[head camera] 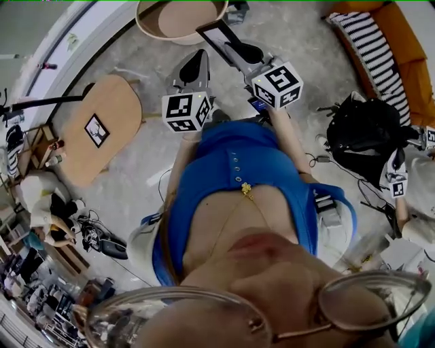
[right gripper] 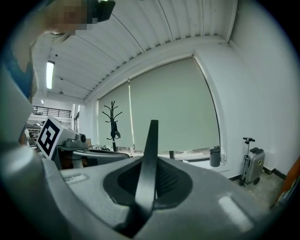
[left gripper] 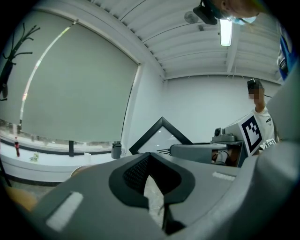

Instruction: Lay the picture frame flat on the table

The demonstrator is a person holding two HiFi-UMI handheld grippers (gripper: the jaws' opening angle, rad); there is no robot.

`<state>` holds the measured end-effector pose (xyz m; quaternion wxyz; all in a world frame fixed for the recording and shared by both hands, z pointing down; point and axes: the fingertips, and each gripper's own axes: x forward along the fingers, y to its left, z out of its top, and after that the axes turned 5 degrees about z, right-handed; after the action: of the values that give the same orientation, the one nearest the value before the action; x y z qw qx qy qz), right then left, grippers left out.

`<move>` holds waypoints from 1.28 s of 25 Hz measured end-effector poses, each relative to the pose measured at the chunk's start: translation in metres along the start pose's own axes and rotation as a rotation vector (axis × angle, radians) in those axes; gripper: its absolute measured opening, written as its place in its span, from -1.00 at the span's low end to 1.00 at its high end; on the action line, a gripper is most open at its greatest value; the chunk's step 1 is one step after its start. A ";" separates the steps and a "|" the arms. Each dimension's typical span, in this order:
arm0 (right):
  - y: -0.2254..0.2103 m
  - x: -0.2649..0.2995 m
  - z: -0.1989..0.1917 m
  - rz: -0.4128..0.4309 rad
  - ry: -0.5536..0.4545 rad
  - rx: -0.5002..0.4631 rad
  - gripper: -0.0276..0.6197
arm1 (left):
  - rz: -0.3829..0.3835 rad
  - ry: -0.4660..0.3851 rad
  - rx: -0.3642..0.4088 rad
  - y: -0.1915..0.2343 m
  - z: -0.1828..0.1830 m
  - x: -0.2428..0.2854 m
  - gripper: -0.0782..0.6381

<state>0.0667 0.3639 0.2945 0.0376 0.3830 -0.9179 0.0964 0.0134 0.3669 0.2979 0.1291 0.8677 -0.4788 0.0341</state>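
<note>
Picture frame (head camera: 219,35) is off the table, in the air, clamped in the right gripper (head camera: 239,49), whose jaws are closed on its lower edge. Right gripper view shows it edge-on: a thin dark strip rising upright from between the pads, leaning slightly. Left gripper view shows its face, with black border, white inside and one corner pointing up, so it sits tilted like a diamond. In head view its length runs away from the person, toward the round wooden table (head camera: 178,19), and the far end is near that table's rim.

Left gripper (head camera: 197,62) is just beside the right one, jaws together with nothing between them, only pale floor visible through the hollow of the pads. It is apart from the frame.

Room for moving:
- Open grey floor lies under both grippers.
- The round table is ahead.
- Oval wooden table (head camera: 112,109) is off to the person's left, well apart from the grippers. A second small black-framed picture (head camera: 96,130) lies on it, apparently flat.
- Black bag (head camera: 363,136) and cables are on the floor to the right.
- Orange sofa (head camera: 408,61) is beyond the bag.
- Clutter lies along the lower left edge.

Surface and room:
- The floor is mottled grey, like concrete.
- Walls are white and the ceiling is ribbed white with a strip light.
- Large windows have pale blinds (right gripper: 173,108).
- Coat stand (right gripper: 113,123) is by the window.
- A scooter (right gripper: 247,157) stands by the right wall.
- Another person in a white shirt (left gripper: 263,119) stands behind the right gripper.
</note>
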 end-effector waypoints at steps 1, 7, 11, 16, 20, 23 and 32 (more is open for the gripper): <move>-0.001 0.004 -0.001 -0.003 -0.003 -0.001 -0.84 | -0.001 0.005 0.004 0.004 -0.001 0.001 -0.78; -0.003 0.032 0.003 -0.001 -0.001 -0.011 -0.84 | 0.000 0.038 0.006 0.030 -0.001 0.007 -0.78; 0.006 0.047 -0.010 0.006 0.015 -0.010 -0.84 | -0.007 0.052 0.006 0.047 -0.012 0.004 -0.78; 0.015 0.075 -0.014 0.023 0.039 -0.003 -0.84 | -0.006 0.051 -0.032 0.075 -0.009 0.003 -0.78; 0.006 0.088 -0.008 0.023 0.042 -0.006 -0.84 | 0.001 0.048 -0.045 0.087 -0.006 0.013 -0.78; -0.004 0.106 -0.004 0.030 0.041 0.011 -0.85 | 0.010 0.049 -0.061 0.104 -0.003 0.025 -0.78; -0.059 0.173 0.002 0.079 0.047 0.021 -0.85 | 0.060 0.055 -0.056 0.155 0.009 0.084 -0.78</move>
<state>-0.0125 0.2024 0.3258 0.0515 0.3445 -0.9301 0.1166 -0.0724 0.2167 0.3347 0.1654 0.8478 -0.5015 0.0481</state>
